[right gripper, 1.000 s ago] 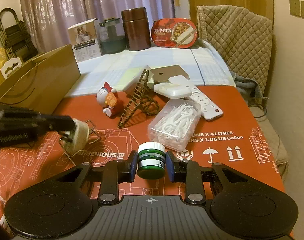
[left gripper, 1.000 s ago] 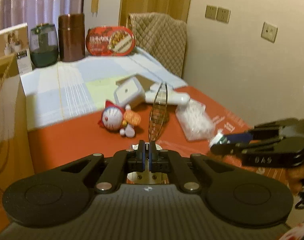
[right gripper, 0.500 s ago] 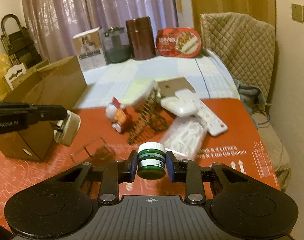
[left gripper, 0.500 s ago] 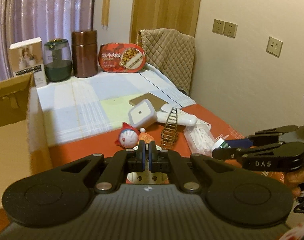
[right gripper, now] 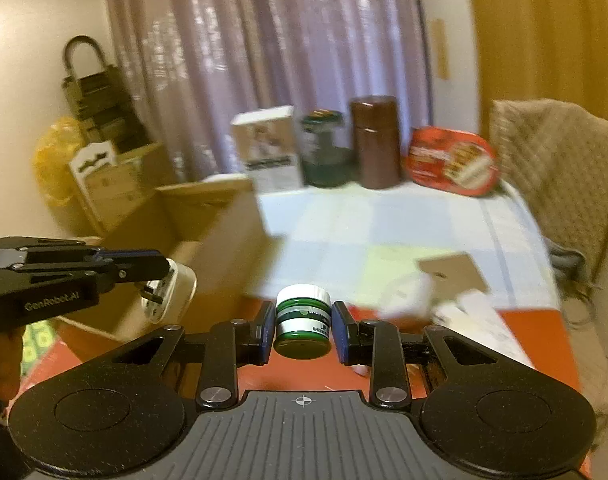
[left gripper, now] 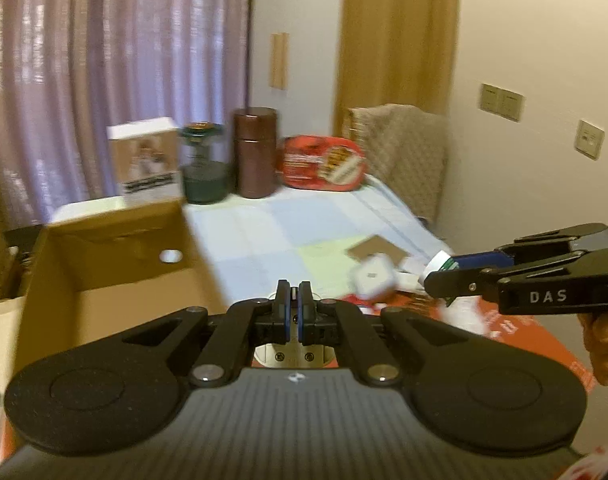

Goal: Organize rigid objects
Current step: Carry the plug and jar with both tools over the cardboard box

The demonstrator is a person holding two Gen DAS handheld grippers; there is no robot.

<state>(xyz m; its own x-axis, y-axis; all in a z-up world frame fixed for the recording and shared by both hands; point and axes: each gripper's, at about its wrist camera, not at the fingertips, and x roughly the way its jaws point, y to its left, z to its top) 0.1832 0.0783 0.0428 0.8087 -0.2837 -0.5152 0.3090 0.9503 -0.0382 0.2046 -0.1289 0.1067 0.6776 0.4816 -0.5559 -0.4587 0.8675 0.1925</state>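
You've got the little green jar (right gripper: 302, 322) with a white cap upright in your right gripper (right gripper: 302, 334), and the white plug adapter (right gripper: 168, 295) pinched in the left gripper (right gripper: 159, 270), up beside the open cardboard box (left gripper: 115, 264).

Table (right gripper: 344, 240) under pale checked cloth (left gripper: 271, 232), red mat (right gripper: 544, 332), cardboard box (left gripper: 103, 280).

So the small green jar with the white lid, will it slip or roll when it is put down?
The jar looks like smooth, rigid glass or plastic, so it could slip if the right gripper loosens. It is round and lies sideways between the pads, so released this way it would probably roll. Being squat, it should stand steady upright.
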